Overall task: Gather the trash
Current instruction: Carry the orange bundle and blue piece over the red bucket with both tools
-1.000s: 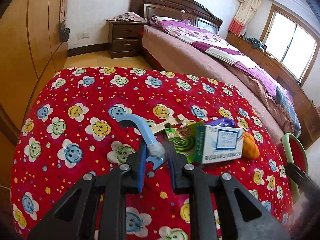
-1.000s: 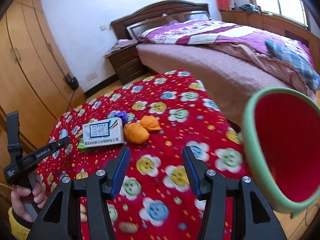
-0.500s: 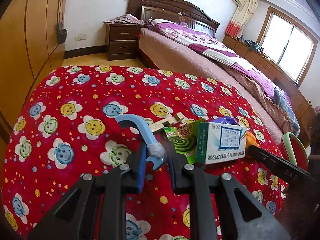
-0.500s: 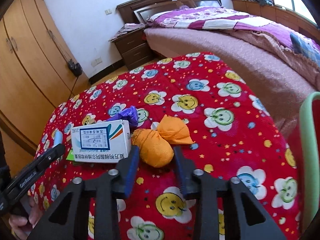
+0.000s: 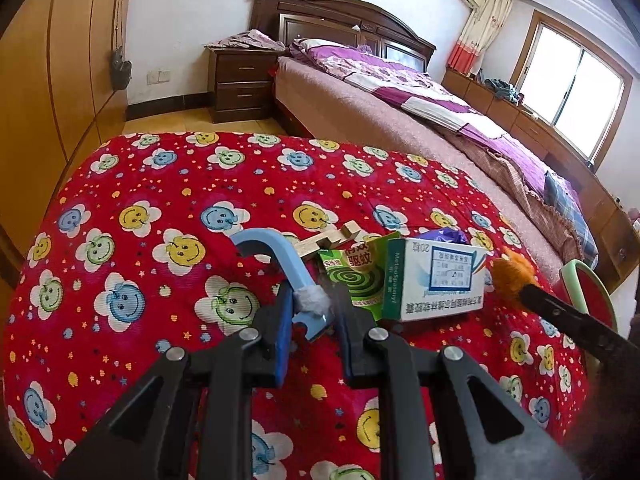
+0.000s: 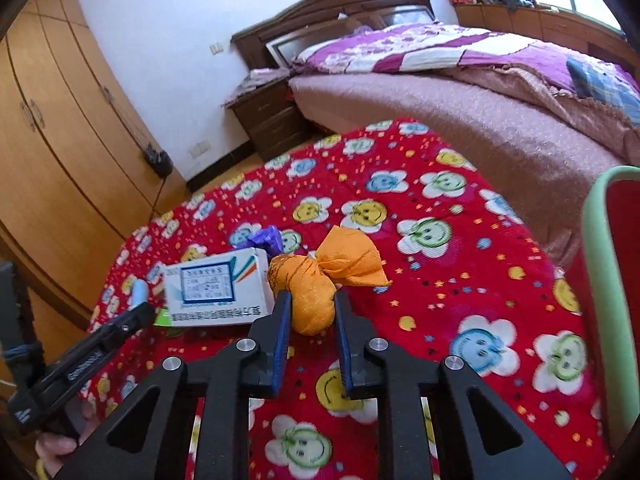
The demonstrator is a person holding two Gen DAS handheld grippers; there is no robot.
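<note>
On the red flowered tablecloth (image 5: pixel 160 200) lies a heap of trash: a white medicine box (image 6: pixel 218 288), a green mosquito-coil box (image 5: pixel 356 276), a purple wrapper (image 6: pixel 264 238), a wooden piece (image 5: pixel 332 240) and an orange tied bag (image 6: pixel 312 296). My right gripper (image 6: pixel 312 300) has the orange bag between its jaws, which are closing, and the pads press its sides. My left gripper (image 5: pixel 312 312) is shut on the taped end of a blue plastic hook (image 5: pixel 276 252), whose curve stands up over the cloth.
A red bin with a green rim (image 6: pixel 600 280) stands at the table's right edge. A bed (image 5: pixel 400 120) and a nightstand (image 5: pixel 240 84) lie beyond, with wardrobes (image 6: pixel 60 140) on the left. A person's hand (image 6: pixel 56 444) holds the left tool.
The right gripper came forward and down to the orange bag, and its wide jaws narrowed around it. The left gripper kept still with the blue hook.
</note>
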